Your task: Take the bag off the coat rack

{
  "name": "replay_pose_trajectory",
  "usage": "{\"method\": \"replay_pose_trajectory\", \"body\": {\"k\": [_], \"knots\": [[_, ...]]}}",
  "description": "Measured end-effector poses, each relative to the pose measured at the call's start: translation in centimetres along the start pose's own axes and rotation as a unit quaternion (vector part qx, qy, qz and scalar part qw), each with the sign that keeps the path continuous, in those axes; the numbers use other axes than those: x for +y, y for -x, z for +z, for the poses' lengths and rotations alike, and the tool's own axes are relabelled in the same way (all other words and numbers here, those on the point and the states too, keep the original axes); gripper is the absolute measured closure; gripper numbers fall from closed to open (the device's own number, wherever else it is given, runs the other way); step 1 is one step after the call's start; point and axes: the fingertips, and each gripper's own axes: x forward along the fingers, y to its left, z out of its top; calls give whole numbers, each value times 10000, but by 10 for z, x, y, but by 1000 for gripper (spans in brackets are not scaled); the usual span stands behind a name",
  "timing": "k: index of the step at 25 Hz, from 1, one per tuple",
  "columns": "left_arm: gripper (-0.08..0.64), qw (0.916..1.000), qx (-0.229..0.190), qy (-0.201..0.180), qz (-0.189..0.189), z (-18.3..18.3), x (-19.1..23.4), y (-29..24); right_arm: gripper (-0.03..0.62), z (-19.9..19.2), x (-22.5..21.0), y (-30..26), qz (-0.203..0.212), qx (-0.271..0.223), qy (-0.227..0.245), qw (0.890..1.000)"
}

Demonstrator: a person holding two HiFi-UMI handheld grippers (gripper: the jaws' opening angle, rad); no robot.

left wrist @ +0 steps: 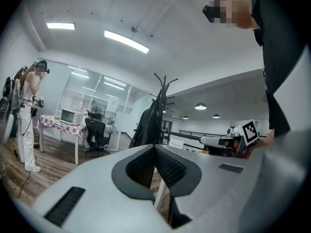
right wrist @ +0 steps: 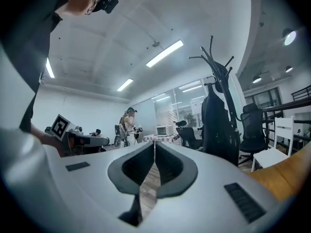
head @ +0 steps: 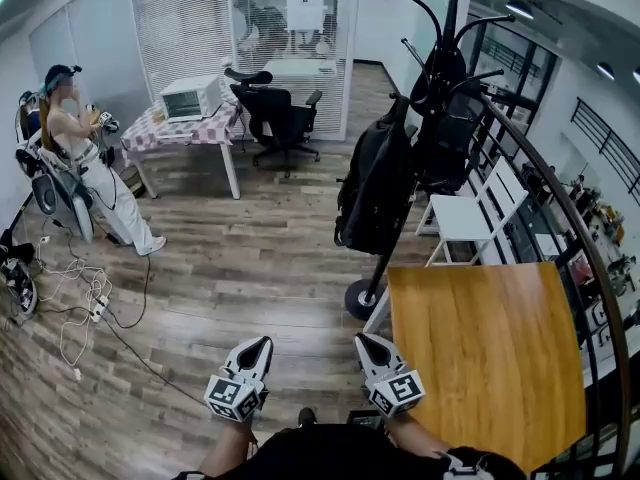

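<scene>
A black bag (head: 375,183) hangs on the black coat rack (head: 440,58), whose round base (head: 360,298) stands on the wood floor beside the table. The bag (left wrist: 146,125) and the rack (left wrist: 163,89) show far off in the left gripper view. In the right gripper view the bag (right wrist: 216,125) hangs to the right, under the rack (right wrist: 214,62). My left gripper (head: 262,341) and right gripper (head: 362,337) are held low and close to my body, well short of the rack. Both are shut with nothing between the jaws.
An orange wooden table (head: 490,358) stands at my right. A white chair (head: 470,213) and a black office chair (head: 450,138) sit behind the rack. Farther back are a desk with a microwave (head: 190,98), another office chair (head: 275,113), a standing person (head: 85,158) and floor cables (head: 80,298).
</scene>
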Motion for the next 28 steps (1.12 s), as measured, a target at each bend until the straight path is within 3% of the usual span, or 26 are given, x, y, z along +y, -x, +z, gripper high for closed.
{"method": "replay_pose_trajectory", "body": {"k": [7, 15, 28], "knots": [[542, 9999, -115, 62, 22, 2, 44, -16, 557, 4, -3, -39, -152, -12, 18, 9999], [543, 9993, -183, 203, 250, 2, 81, -37, 557, 13, -11, -78, 4, -21, 153, 9999], [543, 9978, -154, 211, 617, 29, 145, -137, 558, 19, -86, -170, 27, -83, 113, 9999]]}}
